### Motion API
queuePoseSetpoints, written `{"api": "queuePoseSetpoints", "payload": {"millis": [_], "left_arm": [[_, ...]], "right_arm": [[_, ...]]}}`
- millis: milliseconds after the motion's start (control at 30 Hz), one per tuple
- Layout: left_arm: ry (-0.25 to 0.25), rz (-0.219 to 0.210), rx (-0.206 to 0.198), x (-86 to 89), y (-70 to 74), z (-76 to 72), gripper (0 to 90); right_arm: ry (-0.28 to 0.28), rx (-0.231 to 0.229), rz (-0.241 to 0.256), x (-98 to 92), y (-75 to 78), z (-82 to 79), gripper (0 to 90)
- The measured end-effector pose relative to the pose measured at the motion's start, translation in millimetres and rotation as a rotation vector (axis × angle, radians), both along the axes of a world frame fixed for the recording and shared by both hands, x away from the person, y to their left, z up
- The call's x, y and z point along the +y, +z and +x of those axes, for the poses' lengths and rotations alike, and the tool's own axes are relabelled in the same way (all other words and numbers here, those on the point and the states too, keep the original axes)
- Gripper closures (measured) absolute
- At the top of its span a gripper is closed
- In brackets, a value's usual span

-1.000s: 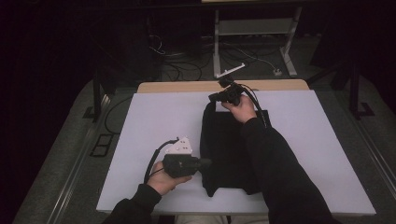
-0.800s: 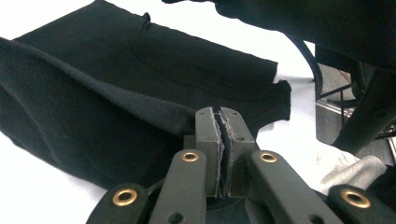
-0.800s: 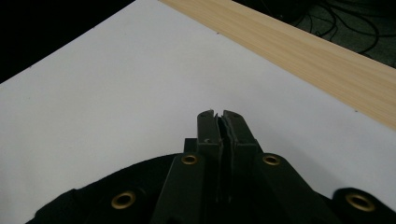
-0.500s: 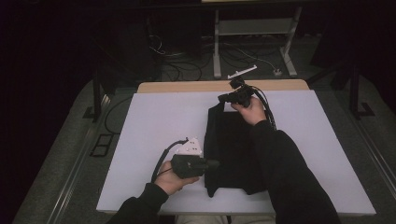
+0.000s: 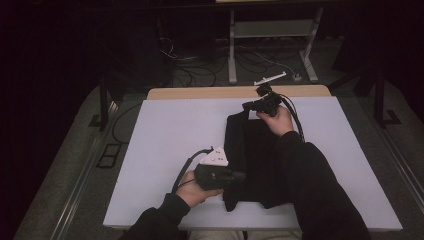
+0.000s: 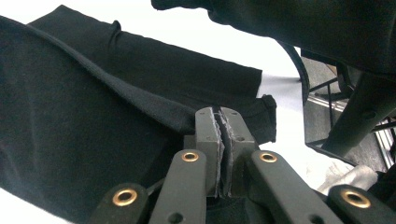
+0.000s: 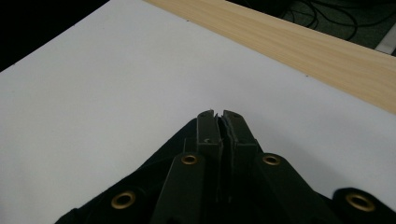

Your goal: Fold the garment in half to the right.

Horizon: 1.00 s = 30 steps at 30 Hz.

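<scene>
A black garment [image 5: 250, 150] lies lengthwise on the white table [image 5: 165, 135], folded into a long strip. My left gripper [image 5: 239, 176] is at its near left edge, with a grey plate on top. In the left gripper view, the left gripper [image 6: 221, 116] is shut on a folded edge of the black cloth [image 6: 70, 107]. My right gripper [image 5: 248, 106] is at the garment's far corner. In the right gripper view, the right gripper [image 7: 218, 115] is shut with black cloth [image 7: 149, 186] bunched under its jaws. A dark sleeve covers the garment's right side.
A wooden strip [image 5: 200, 93] runs along the table's far edge. Beyond it, cables [image 5: 250, 60] and a metal stand [image 5: 232, 45] are on the dark floor. White table surface lies open to the left and right of the garment.
Both grippers have shifted a little to the right, and the garment has come along with them. Both stay shut on the cloth.
</scene>
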<state>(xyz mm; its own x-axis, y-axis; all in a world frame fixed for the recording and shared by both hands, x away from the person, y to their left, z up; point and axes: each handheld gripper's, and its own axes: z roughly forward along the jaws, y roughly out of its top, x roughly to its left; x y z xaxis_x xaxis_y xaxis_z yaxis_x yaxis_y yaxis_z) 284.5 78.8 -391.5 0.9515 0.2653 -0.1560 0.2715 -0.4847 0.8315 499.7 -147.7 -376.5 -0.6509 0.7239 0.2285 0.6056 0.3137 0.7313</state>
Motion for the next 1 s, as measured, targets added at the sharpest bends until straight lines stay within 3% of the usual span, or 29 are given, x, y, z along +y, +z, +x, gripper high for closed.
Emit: {"api": "queuePoseSetpoints", "payload": {"millis": [633,1000], "left_arm": [[-0.048,-0.002,0.005,-26.6,-1.0,2.1,85.6],[-0.060,-0.029,0.018,-43.5,-2.1,5.3,85.6]], "right_arm": [[-0.036,0.008,0.008,-25.7,-3.3,-4.8,85.0],[-0.073,0.013,0.014,-46.3,-8.1,-7.0,85.0]]}}
